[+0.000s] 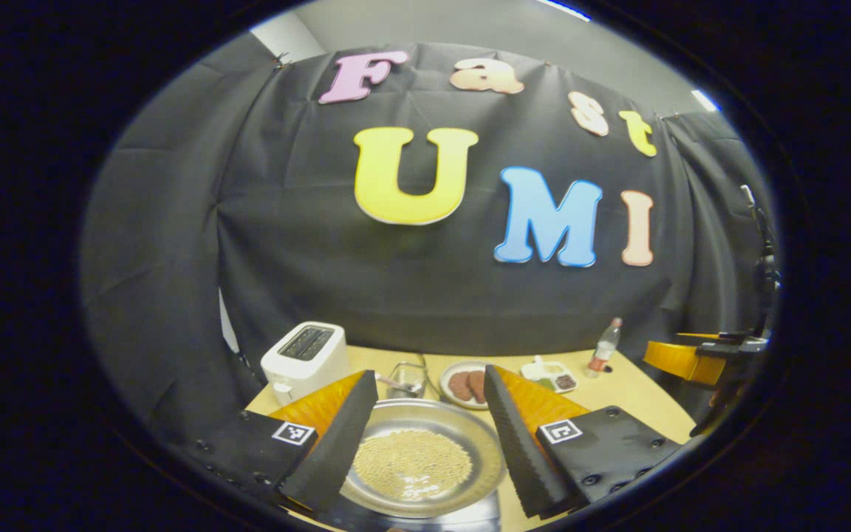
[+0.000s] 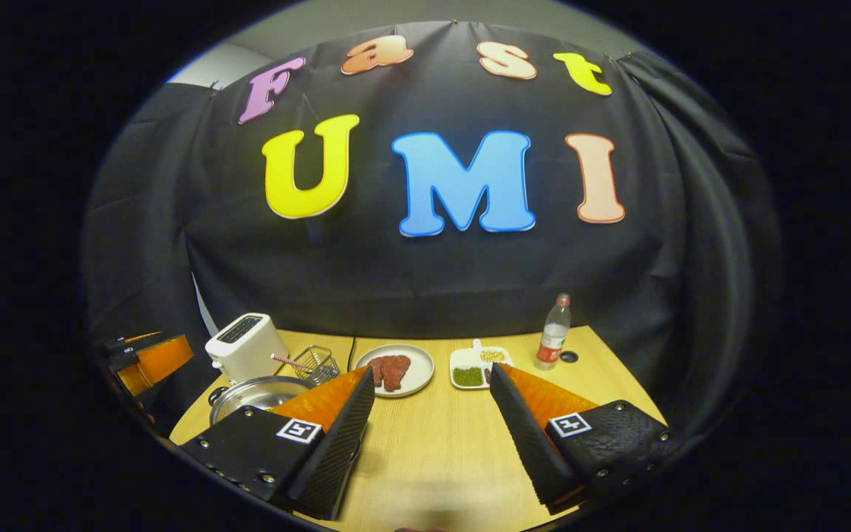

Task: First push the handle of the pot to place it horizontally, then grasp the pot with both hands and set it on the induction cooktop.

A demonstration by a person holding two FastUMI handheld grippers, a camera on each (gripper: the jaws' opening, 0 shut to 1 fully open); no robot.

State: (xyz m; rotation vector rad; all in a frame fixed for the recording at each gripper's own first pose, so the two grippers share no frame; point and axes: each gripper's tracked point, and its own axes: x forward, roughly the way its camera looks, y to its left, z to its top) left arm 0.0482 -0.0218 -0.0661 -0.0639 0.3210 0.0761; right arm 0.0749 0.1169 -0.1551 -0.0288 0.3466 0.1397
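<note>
Both grippers wide open and empty above the table; pot not yet grasped.

The table (image 2: 425, 443) carries, largest first: the pot (image 1: 425, 458) near its front left corner, the toaster (image 2: 244, 346) at the back left, a wire basket (image 2: 315, 363) beside it, a plate (image 2: 418, 380) of meat at the back centre, a small tray (image 2: 479, 367) next to that, and a bottle (image 2: 552, 332) at the back right. The left gripper (image 1: 425, 436) hangs directly above the pot, fingers spread either side of the rim, touching nothing. The right gripper (image 2: 433, 436) hovers over bare table right of the pot, equally spread, holding nothing. The handle's orientation cannot be told, and a dark surface just under the pot's near edge cannot be identified as the cooktop. Judgement: the task appears at its start, with the handle push, two-handed grasp and placement all left.
</note>
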